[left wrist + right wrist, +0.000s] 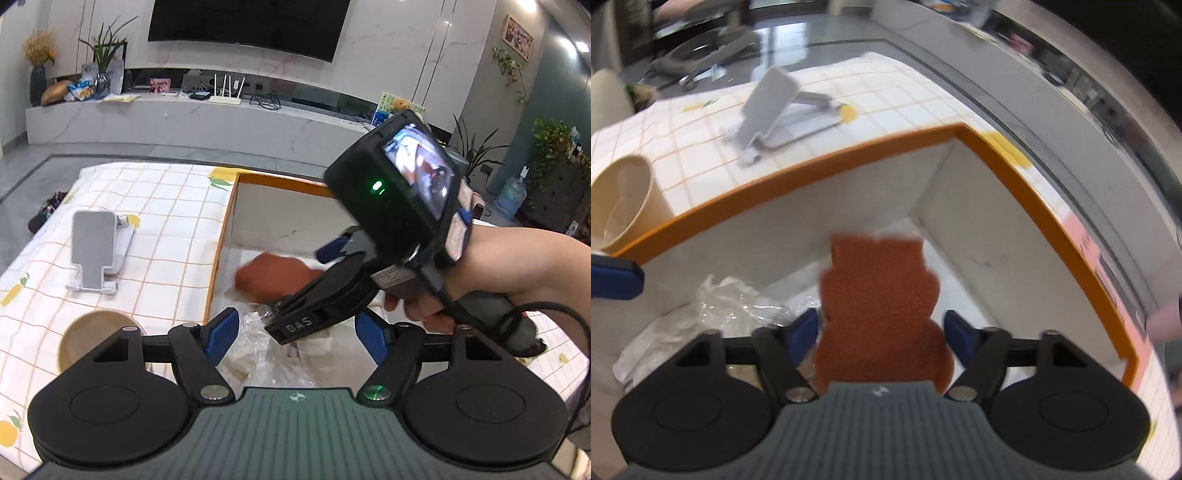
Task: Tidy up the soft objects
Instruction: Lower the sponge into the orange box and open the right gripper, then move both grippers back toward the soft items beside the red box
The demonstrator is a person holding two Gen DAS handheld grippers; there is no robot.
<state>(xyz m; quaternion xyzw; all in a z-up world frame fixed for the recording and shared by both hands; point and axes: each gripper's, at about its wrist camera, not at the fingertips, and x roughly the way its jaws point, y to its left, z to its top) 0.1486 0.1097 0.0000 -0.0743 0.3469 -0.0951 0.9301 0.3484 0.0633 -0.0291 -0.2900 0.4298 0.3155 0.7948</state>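
A brown bear-shaped sponge [881, 314] lies between the open fingers of my right gripper [881, 334], inside a white box with an orange rim [993, 147]. I cannot tell whether the pads touch it. In the left wrist view the sponge [275, 275] shows blurred on the box floor, under the right gripper [334, 254]. My left gripper [297, 332] is open and empty over the box's near end, above crumpled clear plastic [258, 343]. The box rim [225, 236] runs along its left side.
A grey phone stand [98, 251] and a tan paper cup [92, 339] sit on the checked tablecloth left of the box. The clear plastic also lies in the box's left part in the right wrist view [720, 306]. A TV console stands behind.
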